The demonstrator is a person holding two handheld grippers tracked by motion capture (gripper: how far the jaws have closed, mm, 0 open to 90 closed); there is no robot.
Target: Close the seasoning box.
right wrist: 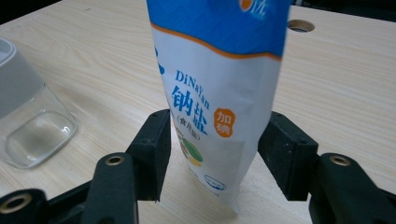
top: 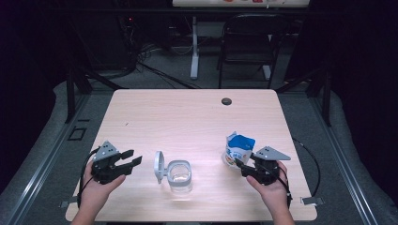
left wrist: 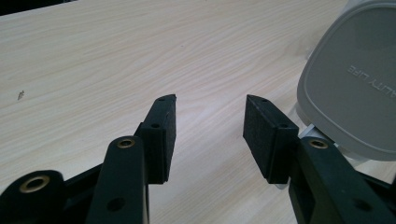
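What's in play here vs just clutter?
In play:
- salt pouch, standing between the right gripper's open jaws
- clear jar, its grey lid flipped open
- left gripper, open, beside the lid

Just lying about:
- folding chair behind the table
- floor cables

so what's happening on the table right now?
A person holds a gripper in each hand. The right gripper has its jaws on either side of a blue-and-white salt bag standing upright, with gaps at both pads, so no grip yet. The left gripper is open over bare table, beside a clear jar whose grey hinged lid stands open.
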